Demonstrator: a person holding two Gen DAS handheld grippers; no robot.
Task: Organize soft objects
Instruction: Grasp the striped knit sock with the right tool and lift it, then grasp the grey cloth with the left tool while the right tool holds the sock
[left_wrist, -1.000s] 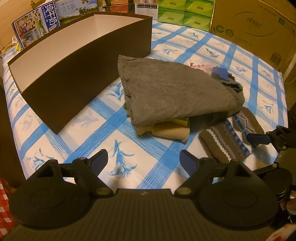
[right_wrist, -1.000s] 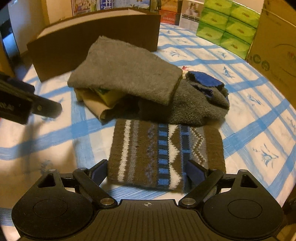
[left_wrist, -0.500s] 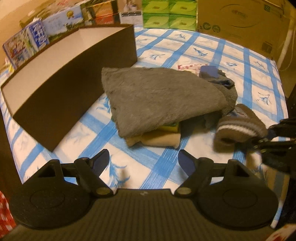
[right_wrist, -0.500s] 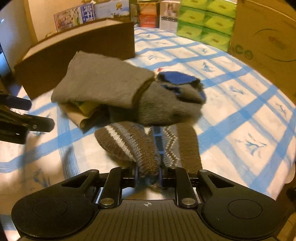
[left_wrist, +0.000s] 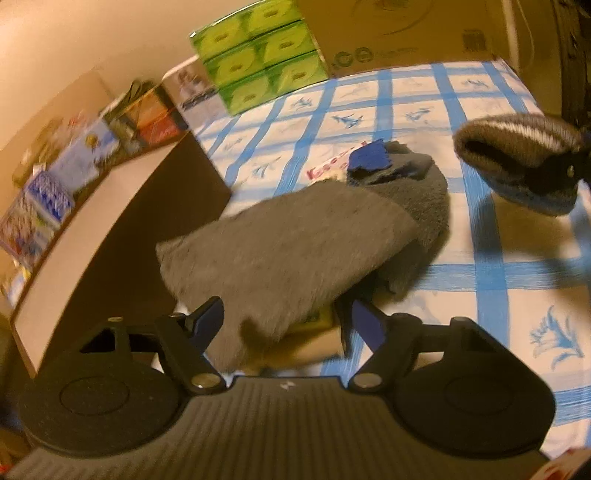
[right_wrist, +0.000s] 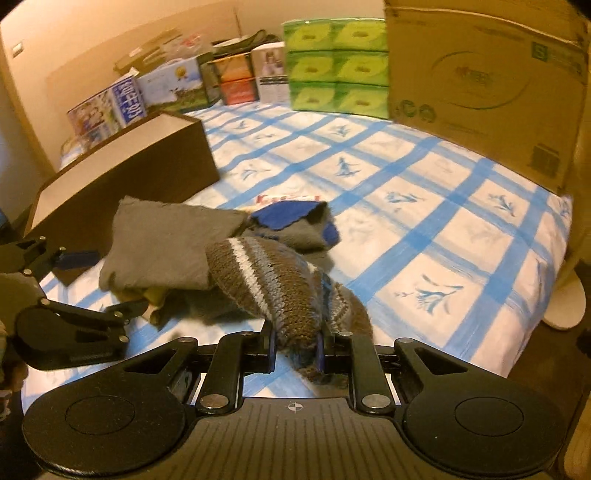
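Note:
A brown striped knit piece hangs bunched above the checked tablecloth, with my right gripper shut on its near end. In the left wrist view the knit piece floats at the right edge. My left gripper has its jaws closing around the near corner of a folded grey cloth. The pads stand apart from it. Yellow and beige cloths lie under the grey cloth. A dark grey fleece with a blue patch sits behind the pile. An open brown box stands at the left.
Green tissue packs and a large cardboard box line the far side. Printed cartons stand behind the brown box. The blue-checked tablecloth ends at the right, where a white round object stands below.
My right gripper has shut on the knit piece and lifted it off the cloth. My left gripper has rolled and moved forward until its jaws flank the grey cloth's corner.

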